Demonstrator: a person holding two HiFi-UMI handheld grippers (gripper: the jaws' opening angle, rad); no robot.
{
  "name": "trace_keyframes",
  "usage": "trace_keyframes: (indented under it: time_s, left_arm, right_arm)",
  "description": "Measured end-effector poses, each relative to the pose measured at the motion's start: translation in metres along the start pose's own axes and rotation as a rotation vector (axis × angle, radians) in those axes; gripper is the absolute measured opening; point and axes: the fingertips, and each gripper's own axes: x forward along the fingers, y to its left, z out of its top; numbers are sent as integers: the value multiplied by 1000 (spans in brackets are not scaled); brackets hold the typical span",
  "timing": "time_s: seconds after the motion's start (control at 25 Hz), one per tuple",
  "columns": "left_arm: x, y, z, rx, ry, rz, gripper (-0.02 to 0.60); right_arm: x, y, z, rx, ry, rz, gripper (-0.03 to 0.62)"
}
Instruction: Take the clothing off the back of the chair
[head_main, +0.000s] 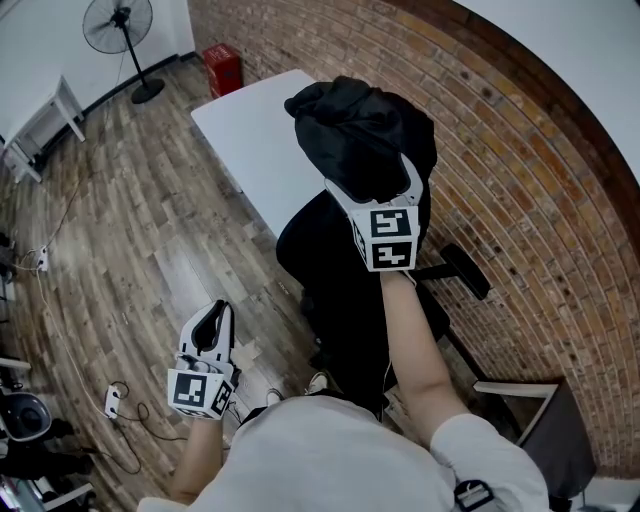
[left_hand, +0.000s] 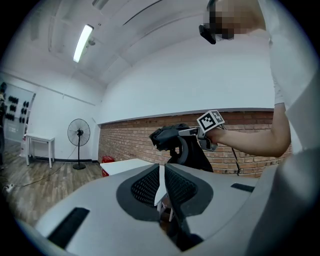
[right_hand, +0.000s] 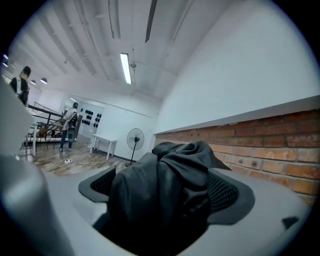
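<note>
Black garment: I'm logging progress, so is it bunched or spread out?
Bunched: the black fabric garment sits crumpled in folds, clamped in the right gripper.

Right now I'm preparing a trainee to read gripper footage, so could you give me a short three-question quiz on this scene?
1. True or false: the right gripper is shut on the black garment.
2. What does the left gripper hold? A) the garment B) nothing, its jaws are together C) a red box
3. Fill in: the table beyond the lifted garment is ___ in colour.

Key: 1 true; 2 B; 3 white.
</note>
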Motion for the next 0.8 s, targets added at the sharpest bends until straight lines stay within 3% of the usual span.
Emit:
trace_keyframes:
  time_s: [0.52,0.8]
  left_arm:
    - [16,-15,0,13,20,-30,52]
    - [5,-4,-9,-2,43,20,52]
  right_arm:
    - [24,-87,-13,-120,68,-113,532]
    - [51,-108,-33,14,146,25,535]
